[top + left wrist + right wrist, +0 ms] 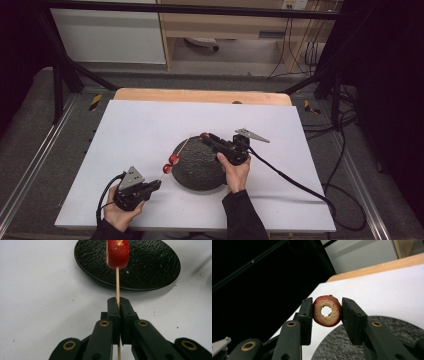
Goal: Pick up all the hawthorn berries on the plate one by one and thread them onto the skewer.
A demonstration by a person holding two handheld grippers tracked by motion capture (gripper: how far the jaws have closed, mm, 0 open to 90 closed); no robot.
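A thin wooden skewer (117, 285) runs up from my left gripper (119, 305), whose jaws are shut on it. Two red fruit pieces (171, 163) sit threaded on the skewer (181, 149); the nearer red piece (117, 253) hangs over the rim of the black plate (150, 267). My left gripper (157, 184) rests low at the front left of the white board. My right gripper (205, 136) hovers over the far side of the black plate (200, 167), shut on a cored red fruit ring (327, 311) with pale flesh and a hole through its middle.
The white board (140, 130) covers a wooden table (200, 95). Black frame bars and cables (320, 190) lie right of the board. A metal rail (30, 165) runs along the left side.
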